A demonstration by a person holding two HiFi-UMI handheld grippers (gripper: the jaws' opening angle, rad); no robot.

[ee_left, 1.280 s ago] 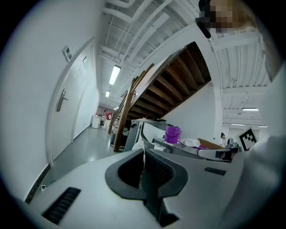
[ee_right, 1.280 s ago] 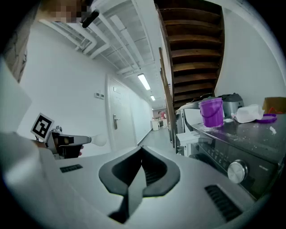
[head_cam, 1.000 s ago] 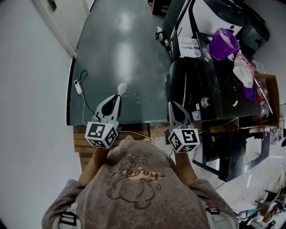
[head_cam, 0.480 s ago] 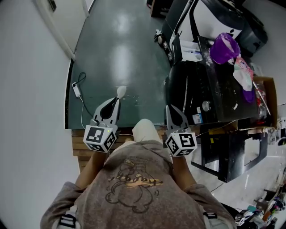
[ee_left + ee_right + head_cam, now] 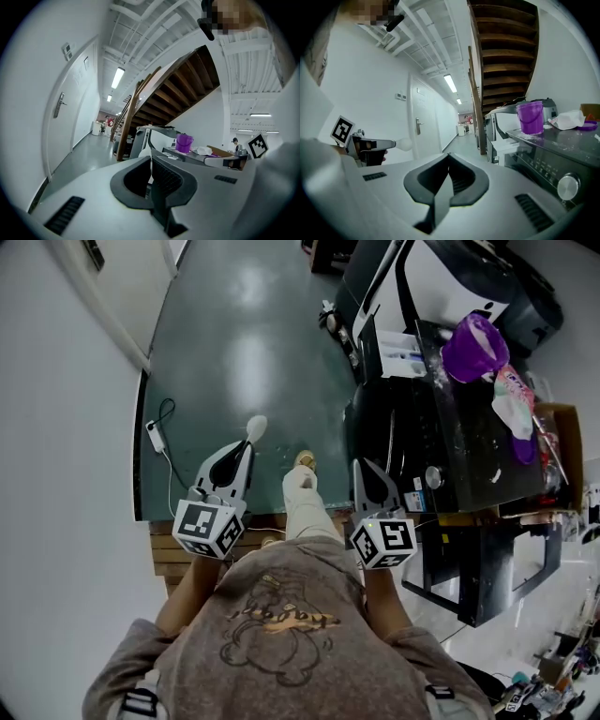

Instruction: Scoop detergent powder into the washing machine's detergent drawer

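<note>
Holding spoon (image 5: 254,425) clamped in left gripper (image 5: 245,446), bowl ahead for scooping, I reckon; right gripper (image 5: 362,467) pinched empty, free for washer (image 5: 403,427).

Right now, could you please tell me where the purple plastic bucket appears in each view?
Head view: the purple plastic bucket stands upper right, on top of the black machine.
Left gripper view: the bucket is small, just right of centre.
Right gripper view: the bucket is right of centre.
Shared landmark: the crumpled whitish bag beside it.
</note>
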